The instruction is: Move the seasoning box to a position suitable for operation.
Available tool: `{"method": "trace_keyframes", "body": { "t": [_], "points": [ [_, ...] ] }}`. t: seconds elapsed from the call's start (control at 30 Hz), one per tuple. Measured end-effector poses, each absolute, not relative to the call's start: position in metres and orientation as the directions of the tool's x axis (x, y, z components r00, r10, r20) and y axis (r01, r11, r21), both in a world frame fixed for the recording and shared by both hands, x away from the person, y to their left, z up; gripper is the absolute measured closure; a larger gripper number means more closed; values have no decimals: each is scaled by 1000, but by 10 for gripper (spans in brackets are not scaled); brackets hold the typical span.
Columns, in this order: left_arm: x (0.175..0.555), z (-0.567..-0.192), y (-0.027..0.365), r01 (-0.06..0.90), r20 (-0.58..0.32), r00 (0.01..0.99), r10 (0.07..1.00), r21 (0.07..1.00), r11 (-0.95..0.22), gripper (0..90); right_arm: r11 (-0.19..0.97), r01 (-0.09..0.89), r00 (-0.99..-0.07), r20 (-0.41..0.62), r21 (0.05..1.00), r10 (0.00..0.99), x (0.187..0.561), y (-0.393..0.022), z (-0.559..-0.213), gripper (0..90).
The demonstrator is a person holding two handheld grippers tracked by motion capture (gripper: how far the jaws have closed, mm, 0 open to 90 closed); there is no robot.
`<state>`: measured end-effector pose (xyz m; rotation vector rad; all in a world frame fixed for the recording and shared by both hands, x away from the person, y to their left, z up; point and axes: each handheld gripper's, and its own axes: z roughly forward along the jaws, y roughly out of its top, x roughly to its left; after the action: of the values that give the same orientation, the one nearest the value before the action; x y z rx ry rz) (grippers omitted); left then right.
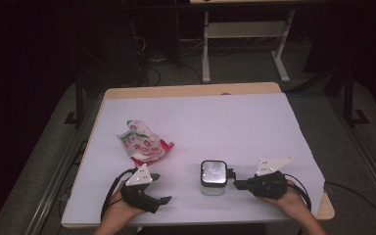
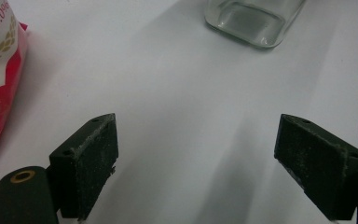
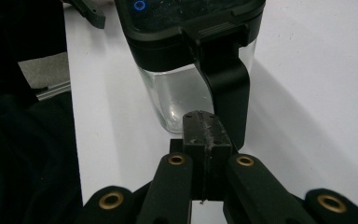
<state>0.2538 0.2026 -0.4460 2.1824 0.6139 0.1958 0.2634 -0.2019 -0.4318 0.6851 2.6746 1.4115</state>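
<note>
Standing upright near the front of the white worktop [image 1: 254,122], the clear jar [image 1: 212,185] with its black lid [image 1: 213,173] looks rigid, smooth-walled and probably breakable, so I judge the black clasp [image 3: 226,88] hanging down its side the surest hold. Right tool [image 1: 235,184] sits just beside that clasp with jaws pressed together on nothing. Left tool [image 1: 160,188] rests well apart, jaws spread wide, near a crumpled red and white packet [image 1: 142,142] that should be light and floppy
</note>
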Motion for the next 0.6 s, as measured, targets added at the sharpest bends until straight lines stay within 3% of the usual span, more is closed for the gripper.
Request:
{"method": "trace_keyframes", "body": {
  "t": [0.6],
  "points": [
    [254, -447, 203, 357, -70, 870, 488, 771, -527, 131, 446, 374, -878, 155, 813, 453, 281, -205, -433, 899]
  ]
}}
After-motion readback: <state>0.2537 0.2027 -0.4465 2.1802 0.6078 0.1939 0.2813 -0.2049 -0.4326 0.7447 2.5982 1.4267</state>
